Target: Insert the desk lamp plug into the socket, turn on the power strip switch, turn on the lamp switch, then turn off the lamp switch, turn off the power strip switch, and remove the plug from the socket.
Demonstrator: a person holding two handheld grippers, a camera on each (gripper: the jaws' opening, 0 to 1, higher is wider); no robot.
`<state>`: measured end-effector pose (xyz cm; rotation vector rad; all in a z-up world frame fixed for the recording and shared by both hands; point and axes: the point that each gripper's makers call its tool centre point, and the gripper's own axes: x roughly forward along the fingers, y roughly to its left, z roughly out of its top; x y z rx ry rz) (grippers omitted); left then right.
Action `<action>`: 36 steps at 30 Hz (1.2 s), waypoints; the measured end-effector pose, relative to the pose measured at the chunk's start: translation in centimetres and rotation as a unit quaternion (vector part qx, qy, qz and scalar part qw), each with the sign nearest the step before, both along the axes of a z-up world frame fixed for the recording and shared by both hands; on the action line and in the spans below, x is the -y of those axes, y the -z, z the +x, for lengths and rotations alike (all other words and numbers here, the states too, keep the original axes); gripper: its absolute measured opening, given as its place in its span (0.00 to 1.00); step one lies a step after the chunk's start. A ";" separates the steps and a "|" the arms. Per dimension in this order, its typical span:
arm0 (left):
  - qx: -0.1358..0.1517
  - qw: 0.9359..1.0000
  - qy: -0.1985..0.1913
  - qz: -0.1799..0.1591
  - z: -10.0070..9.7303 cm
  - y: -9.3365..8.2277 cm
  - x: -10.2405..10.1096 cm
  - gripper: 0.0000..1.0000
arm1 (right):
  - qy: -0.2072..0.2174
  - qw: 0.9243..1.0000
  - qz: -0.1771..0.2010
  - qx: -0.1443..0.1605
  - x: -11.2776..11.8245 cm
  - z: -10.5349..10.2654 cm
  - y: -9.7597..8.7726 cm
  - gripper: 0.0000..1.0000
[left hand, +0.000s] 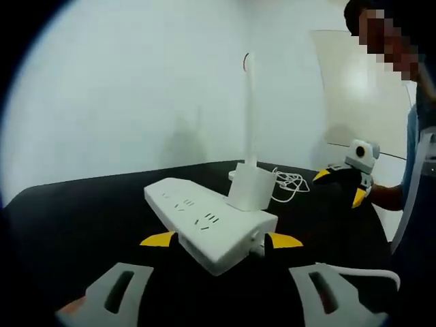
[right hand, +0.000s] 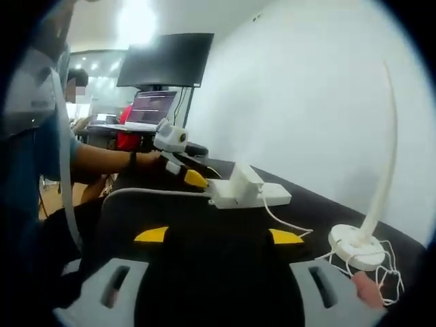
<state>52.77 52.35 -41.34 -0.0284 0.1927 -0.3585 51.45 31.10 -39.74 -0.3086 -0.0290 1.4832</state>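
Since the white plug block (left hand: pixel 248 189) already stands in the power strip (left hand: pixel 208 221) between the left gripper's (left hand: pixel 221 240) spread, empty jaws, insertion looks done, while the right gripper (right hand: pixel 218 236) hangs open short of the unlit lamp (right hand: pixel 371 225).

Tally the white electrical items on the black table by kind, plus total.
Power strip: 1
Plug adapter seated in the strip: 1
Desk lamp: 1
Coiled cord: 1
Total: 4
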 end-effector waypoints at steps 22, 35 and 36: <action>-0.011 1.000 -0.005 -0.007 -0.1 0.2 0.1 0.42 | 0.002 1.000 -0.016 0.024 -0.1 -0.2 0.4 0.56; -0.010 1.000 -0.007 -0.009 -0.1 0.1 -0.1 0.40 | 0.004 0.999 -0.023 0.031 -0.1 -0.1 0.7 0.55; -0.010 1.000 -0.007 -0.009 -0.1 0.1 -0.1 0.40 | 0.004 0.999 -0.024 0.031 -0.1 -0.1 0.7 0.55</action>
